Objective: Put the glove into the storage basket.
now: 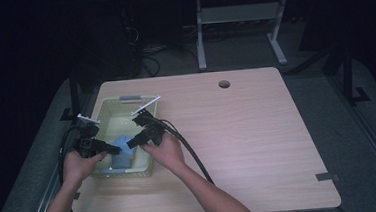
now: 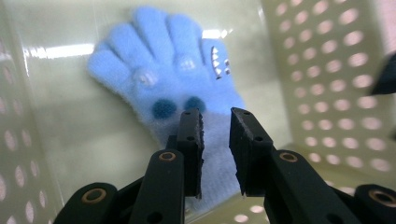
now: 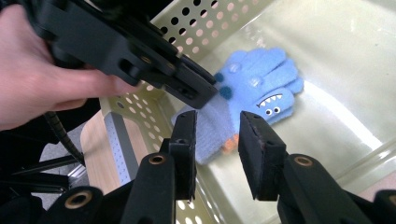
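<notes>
A light blue knitted glove (image 2: 163, 65) with a toothy monster face lies palm-flat on the floor of a pale perforated basket (image 1: 125, 99) at the table's left. My left gripper (image 2: 215, 114) reaches down into the basket, jaws nearly together and pinching the glove's paler cuff. In the right gripper view its black tip (image 3: 205, 91) touches the glove (image 3: 261, 84) by the cuff. My right gripper (image 3: 218, 119) hovers open above the basket's near corner, with the cuff beyond its jaws and nothing between them. From above, both grippers (image 1: 115, 149) (image 1: 131, 141) meet over the glove (image 1: 124, 155).
The basket stands on a wooden table (image 1: 258, 131) with a round cable hole (image 1: 224, 84) at the back. A grey tape strip (image 1: 326, 177) marks the table's right front edge. Black cables (image 1: 189, 151) trail from the right gripper. A metal desk frame (image 1: 235, 17) stands behind.
</notes>
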### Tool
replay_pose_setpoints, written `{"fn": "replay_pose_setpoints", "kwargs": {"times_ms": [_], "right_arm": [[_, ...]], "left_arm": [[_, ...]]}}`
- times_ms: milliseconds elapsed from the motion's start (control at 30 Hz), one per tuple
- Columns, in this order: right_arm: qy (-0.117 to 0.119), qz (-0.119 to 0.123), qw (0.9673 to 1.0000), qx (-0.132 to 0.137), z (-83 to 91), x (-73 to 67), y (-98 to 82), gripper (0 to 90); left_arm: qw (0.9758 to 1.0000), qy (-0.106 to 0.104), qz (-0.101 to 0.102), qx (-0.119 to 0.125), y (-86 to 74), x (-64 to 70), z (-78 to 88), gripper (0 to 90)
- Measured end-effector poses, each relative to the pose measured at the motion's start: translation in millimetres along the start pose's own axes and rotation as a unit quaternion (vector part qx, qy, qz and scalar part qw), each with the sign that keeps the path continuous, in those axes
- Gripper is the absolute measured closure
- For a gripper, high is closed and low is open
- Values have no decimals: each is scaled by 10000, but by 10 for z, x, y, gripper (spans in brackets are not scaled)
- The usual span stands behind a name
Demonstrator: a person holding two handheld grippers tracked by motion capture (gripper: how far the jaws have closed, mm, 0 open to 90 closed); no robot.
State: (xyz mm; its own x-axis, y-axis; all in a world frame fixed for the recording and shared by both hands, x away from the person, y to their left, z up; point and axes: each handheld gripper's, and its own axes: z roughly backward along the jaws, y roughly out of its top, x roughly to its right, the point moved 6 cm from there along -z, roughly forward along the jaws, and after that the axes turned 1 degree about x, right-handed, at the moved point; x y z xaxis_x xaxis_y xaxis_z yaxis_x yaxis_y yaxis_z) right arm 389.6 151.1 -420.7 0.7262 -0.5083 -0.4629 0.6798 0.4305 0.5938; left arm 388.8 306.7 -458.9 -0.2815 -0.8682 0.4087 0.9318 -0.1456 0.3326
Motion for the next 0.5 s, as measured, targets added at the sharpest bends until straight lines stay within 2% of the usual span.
{"fn": "replay_pose_setpoints", "kwargs": {"times_ms": [67, 100, 133, 167, 267, 300, 333, 400, 433, 500], "right_arm": [[9, 3, 10000, -6, 6, 0, 1, 669], [26, 17, 10000, 7, 15, -5, 3, 669], [26, 17, 10000, 7, 15, -5, 3, 669], [43, 47, 10000, 4, 23, -7, 3, 669], [43, 47, 10000, 9, 28, -9, 6, 668], [41, 39, 10000, 19, 29, -9, 7, 668], [53, 41, 10000, 22, 32, -15, 7, 668], [54, 67, 10000, 17, 44, -23, 6, 668], [71, 73, 9999, 19, 50, -27, 5, 668], [76, 48, 10000, 18, 59, -28, 3, 665]], "left_arm": [[10000, 64, -23, -58, 5, -4, -23, 737], [9997, 144, -46, -196, 9, -10, -62, 735], [9997, 144, -46, -196, 9, -10, -62, 736], [9992, 245, -72, -316, 14, -6, -86, 735], [9979, 354, -93, -533, 19, 1, -129, 721], [9979, 354, -93, -533, 19, 1, -129, 720], [9968, 482, -138, -617, 28, -1, -154, 720], [9961, 518, -176, -698, 37, -13, -170, 721], [9961, 506, -112, -710, 35, -9, -193, 720], [9953, 516, -165, -804, 26, -27, -209, 723]]}}
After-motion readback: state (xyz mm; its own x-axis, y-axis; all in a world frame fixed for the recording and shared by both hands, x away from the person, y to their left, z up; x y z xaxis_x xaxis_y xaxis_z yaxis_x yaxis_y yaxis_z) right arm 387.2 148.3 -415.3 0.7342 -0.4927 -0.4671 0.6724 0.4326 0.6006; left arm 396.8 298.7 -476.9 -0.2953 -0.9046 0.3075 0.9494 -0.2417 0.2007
